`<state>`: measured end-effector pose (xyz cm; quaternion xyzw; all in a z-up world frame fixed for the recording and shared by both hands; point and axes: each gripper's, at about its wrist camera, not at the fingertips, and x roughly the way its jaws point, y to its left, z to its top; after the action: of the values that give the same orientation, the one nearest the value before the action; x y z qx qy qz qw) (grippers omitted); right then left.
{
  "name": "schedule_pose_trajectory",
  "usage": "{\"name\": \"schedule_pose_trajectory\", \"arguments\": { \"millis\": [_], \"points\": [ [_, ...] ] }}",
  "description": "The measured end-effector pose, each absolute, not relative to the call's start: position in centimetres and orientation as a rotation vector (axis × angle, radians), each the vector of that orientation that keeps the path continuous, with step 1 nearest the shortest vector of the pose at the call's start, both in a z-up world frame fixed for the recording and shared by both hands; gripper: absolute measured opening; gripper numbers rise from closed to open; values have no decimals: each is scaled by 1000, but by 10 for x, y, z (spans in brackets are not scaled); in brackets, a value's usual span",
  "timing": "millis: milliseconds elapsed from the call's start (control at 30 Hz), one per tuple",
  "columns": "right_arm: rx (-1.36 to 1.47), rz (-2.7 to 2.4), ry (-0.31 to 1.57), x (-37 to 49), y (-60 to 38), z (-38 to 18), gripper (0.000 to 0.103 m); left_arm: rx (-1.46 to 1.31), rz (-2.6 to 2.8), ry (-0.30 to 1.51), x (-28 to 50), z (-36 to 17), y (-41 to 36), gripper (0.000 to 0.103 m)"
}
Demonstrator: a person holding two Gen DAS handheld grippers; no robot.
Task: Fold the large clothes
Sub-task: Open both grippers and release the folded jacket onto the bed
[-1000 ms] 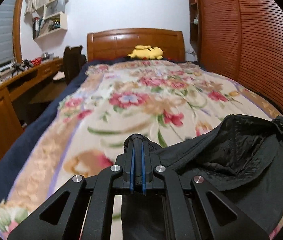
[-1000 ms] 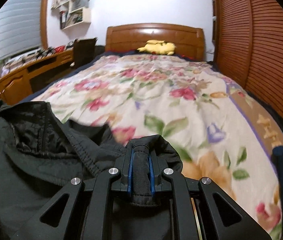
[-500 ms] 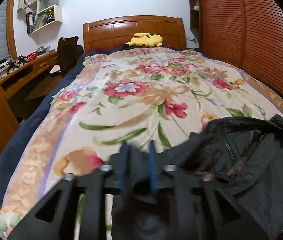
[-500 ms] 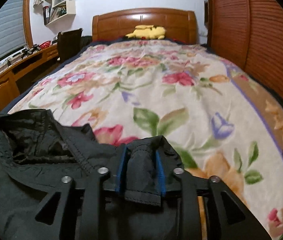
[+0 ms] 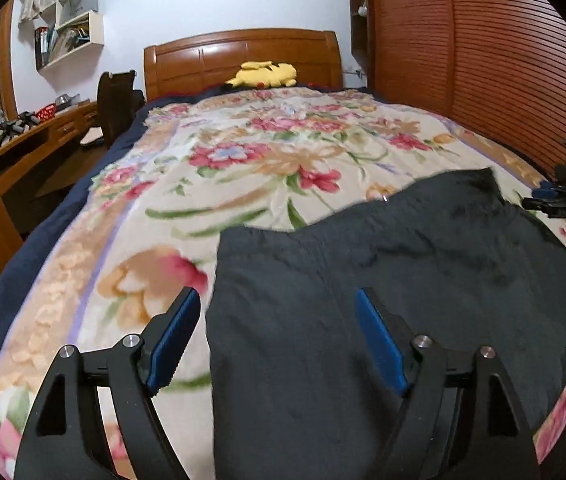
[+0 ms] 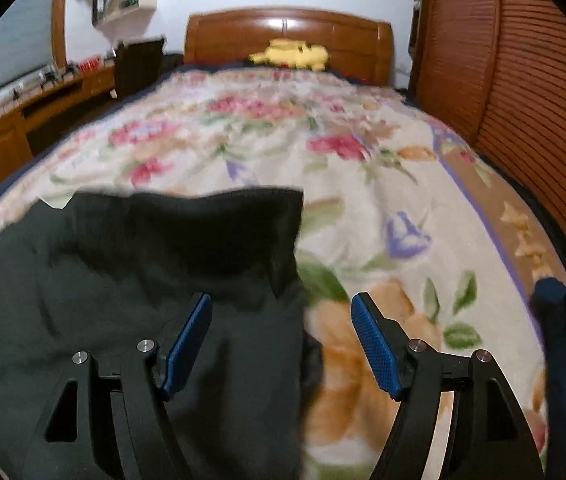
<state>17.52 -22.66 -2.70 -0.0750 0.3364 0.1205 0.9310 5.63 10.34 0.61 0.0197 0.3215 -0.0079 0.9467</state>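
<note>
left wrist view shows the left hand-held gripper (image 5: 277, 340) released, fingers spread wide over the near left edge of the black garment (image 5: 383, 288), which lies flat on the floral bedspread (image 5: 243, 168) and stretches ahead and to that gripper's right. right wrist view has the right hand-held gripper (image 6: 281, 344) likewise released, straddling the garment's (image 6: 143, 280) right edge, cloth ahead and leftward. each gripper seems nearest its own side edge, so the next fold likely starts there.

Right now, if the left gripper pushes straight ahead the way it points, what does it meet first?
Most likely the black garment lying flat on the floral blanket: the open left gripper straddles its near left edge. Height above the cloth is unclear.
</note>
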Motion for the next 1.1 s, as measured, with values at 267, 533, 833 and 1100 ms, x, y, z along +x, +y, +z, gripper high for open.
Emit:
{"name": "schedule_pose_trajectory", "arguments": {
  "millis": [267, 533, 833, 1100],
  "points": [
    [-118, 294, 841, 212, -218, -58, 64, 46, -31, 680, 43, -9, 98, 80],
    [-154, 358, 844, 217, -212, -61, 17, 51, -34, 688, 36, -17, 95, 80],
    [-260, 210, 710, 198, -200, -45, 6, 41, -46, 668, 19, -12, 91, 80],
    [-189, 210, 672, 161, -204, -21, 57, 29, -72, 641, -11, -7, 86, 80]
  ]
}}
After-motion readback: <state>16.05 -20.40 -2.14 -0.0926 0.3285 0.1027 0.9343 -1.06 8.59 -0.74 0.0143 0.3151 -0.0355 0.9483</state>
